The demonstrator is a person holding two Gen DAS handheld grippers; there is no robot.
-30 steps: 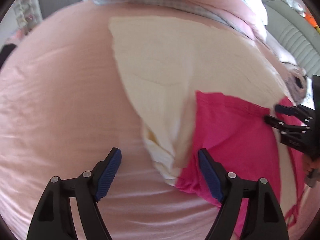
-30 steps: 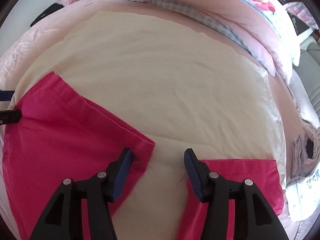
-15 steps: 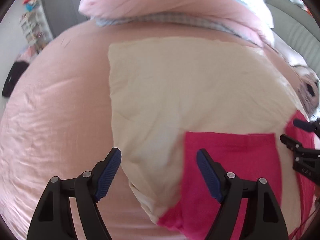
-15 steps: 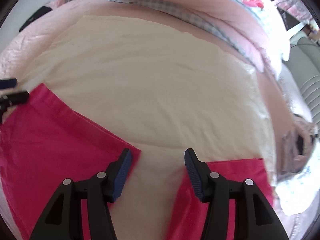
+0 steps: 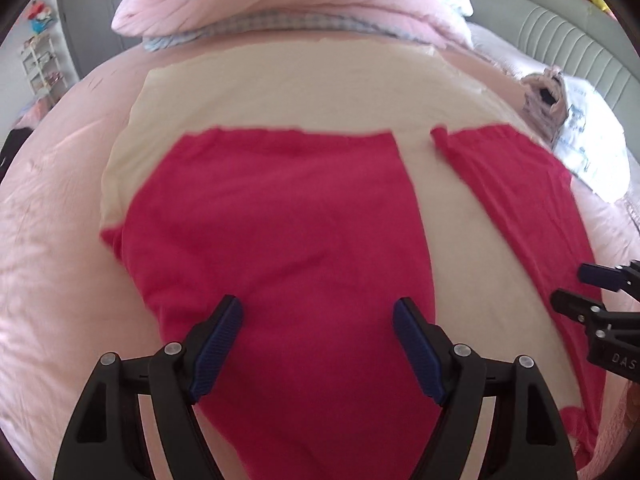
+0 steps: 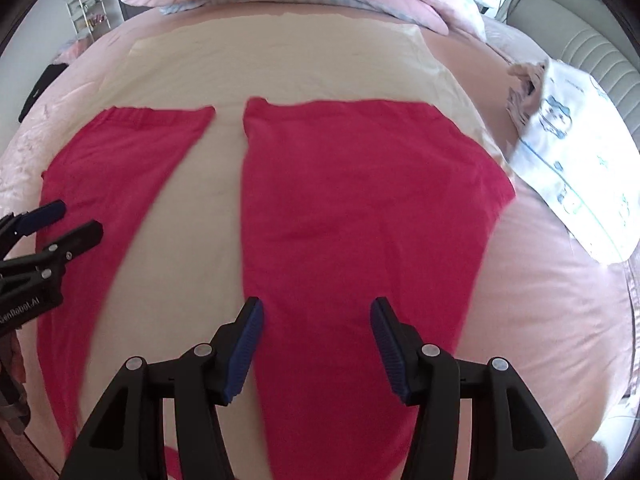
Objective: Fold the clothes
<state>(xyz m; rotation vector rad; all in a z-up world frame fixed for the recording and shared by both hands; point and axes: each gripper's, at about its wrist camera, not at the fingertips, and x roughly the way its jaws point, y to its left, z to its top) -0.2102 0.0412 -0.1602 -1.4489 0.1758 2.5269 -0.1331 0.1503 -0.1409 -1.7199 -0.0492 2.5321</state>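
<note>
Pink shorts (image 5: 280,240) lie flat on cream cloth (image 5: 280,96) on the bed, legs running toward frame top. Left gripper (image 5: 318,346) spread, empty, over left leg; right gripper (image 6: 316,344) likewise over right leg.

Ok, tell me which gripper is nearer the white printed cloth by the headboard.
Right. The right gripper hovers over the red trousers' leg nearest the white printed cloth; the left gripper is over the other leg, farther away.
</note>
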